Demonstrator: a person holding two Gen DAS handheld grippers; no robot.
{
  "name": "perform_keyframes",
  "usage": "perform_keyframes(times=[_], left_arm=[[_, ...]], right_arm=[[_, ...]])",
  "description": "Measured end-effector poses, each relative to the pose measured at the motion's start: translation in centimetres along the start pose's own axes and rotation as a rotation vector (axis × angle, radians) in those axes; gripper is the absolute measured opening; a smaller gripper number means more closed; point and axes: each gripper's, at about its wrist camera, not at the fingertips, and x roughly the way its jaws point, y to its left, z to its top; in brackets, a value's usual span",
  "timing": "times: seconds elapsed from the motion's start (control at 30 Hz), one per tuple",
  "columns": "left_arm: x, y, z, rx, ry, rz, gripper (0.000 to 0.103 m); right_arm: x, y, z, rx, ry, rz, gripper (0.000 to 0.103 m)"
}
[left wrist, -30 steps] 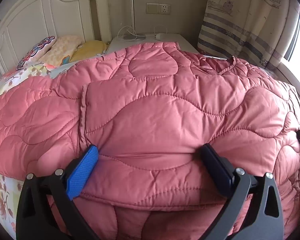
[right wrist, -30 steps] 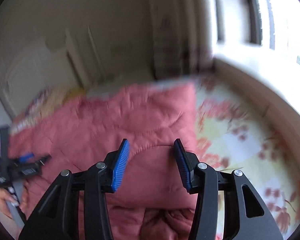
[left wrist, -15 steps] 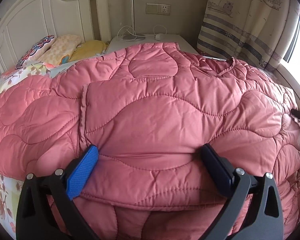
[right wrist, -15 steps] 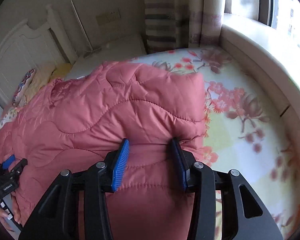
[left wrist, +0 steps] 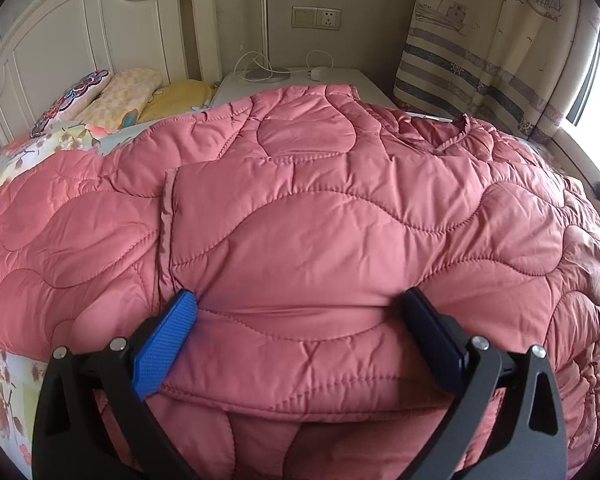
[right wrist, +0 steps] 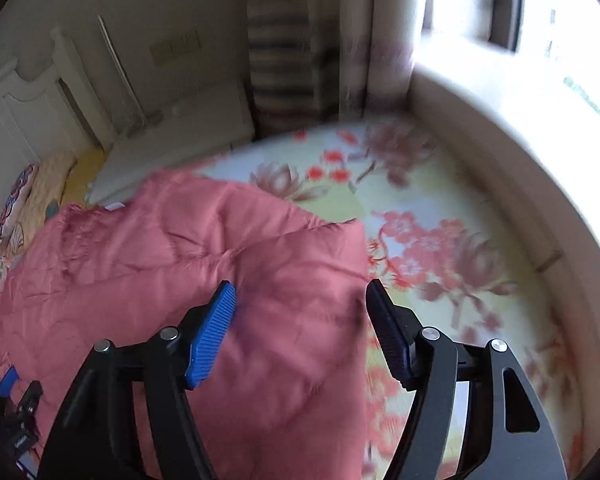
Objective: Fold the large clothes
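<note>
One pink quilted coat (left wrist: 320,216) lies spread over the bed w/ floral sheet (right wrist: 440,240), folded edge toward you. Your left gripper (left wrist: 300,312) has its jaws wide, pads pressing a thick fold of coat betw. them. Your right gripper (right wrist: 300,308) jaws have just been opening; they stand apart over the coat's corner, prob. not touching it, view blurred. Pillows (left wrist: 132,92) by headboard (left wrist: 80,32); curtain (left wrist: 500,40) at right.

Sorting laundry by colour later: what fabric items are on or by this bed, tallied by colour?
Pink: 1, quilted jacket
Floral: 1, bedsheet
Yellowish: 2, pillows
Patterned: 1, pillow
Striped: 1, curtain
Total: 6
</note>
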Motion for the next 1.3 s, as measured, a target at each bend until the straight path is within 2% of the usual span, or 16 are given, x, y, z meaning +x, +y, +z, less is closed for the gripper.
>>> perform_keyframes(times=[0.13, 0.23, 0.3, 0.4, 0.53, 0.6, 0.77, 0.8, 0.87, 0.97, 1.0, 1.03, 1.1, 1.17, 1.23, 1.3], left_arm=[[0.0, 0.0, 0.0, 0.001, 0.000, 0.002, 0.101], [0.1, -0.1, 0.0, 0.013, 0.006, 0.016, 0.101], [0.0, -0.1, 0.0, 0.015, 0.006, 0.008, 0.101], [-2.1, 1.1, -0.6, 0.025, -0.010, -0.059, 0.101], [-9.1, 9.6, -3.2, -0.223, -0.250, -0.200, 0.101], [-11.2, 15.5, -4.8, -0.390, -0.314, -0.192, 0.101], [-12.5, 31.6, -9.7, -0.910, -0.302, -0.123, 0.099], [-12.9, 34.4, -11.1, -1.015, -0.331, -0.142, 0.092], [-13.4, 37.9, -12.2, -1.115, -0.387, -0.198, 0.088], [-12.8, 40.3, -10.9, -1.125, -0.378, -0.216, 0.085], [-12.5, 40.8, -10.3, -1.122, -0.377, -0.205, 0.072], [-12.0, 41.3, -9.7, -1.125, -0.362, -0.197, 0.044], [-10.9, 41.6, -9.3, -1.170, -0.327, -0.228, 0.010], [-12.3, 39.6, -8.1, -1.137, -0.378, -0.216, 0.009], [-14.5, 35.8, -6.2, -1.016, -0.440, -0.205, 0.009], [-16.1, 31.5, -4.5, -0.907, -0.480, -0.252, 0.009]], right_arm=[[-6.4, 4.1, -4.5, -0.144, -0.152, 0.053, 0.077], [-6.3, 7.1, -7.3, -0.257, -0.096, 0.084, 0.081], [-4.2, 8.8, -9.2, -0.339, -0.030, 0.031, 0.083], [-3.0, 8.9, -10.1, -0.335, -0.039, -0.008, 0.086], [-2.7, 8.1, -9.9, -0.319, -0.042, 0.002, 0.086], [-2.7, 7.6, -10.0, -0.313, -0.045, 0.007, 0.086], [-2.9, 8.0, -10.2, -0.301, -0.038, 0.014, 0.086], [-2.9, 8.0, -10.2, -0.300, -0.038, 0.015, 0.086], [-2.9, 8.0, -10.1, -0.296, -0.036, 0.018, 0.086], [-2.8, 7.9, -10.1, -0.292, -0.035, 0.024, 0.086], [-2.8, 7.9, -10.1, -0.292, -0.035, 0.025, 0.086], [-2.8, 7.9, -10.1, -0.292, -0.035, 0.025, 0.086], [-2.8, 7.9, -10.1, -0.289, -0.035, 0.029, 0.086], [-2.8, 7.8, -10.1, -0.283, -0.036, 0.038, 0.086], [-2.9, 7.6, -10.1, -0.271, -0.042, 0.052, 0.086], [-3.3, 7.0, -10.0, -0.240, -0.057, 0.085, 0.086]])
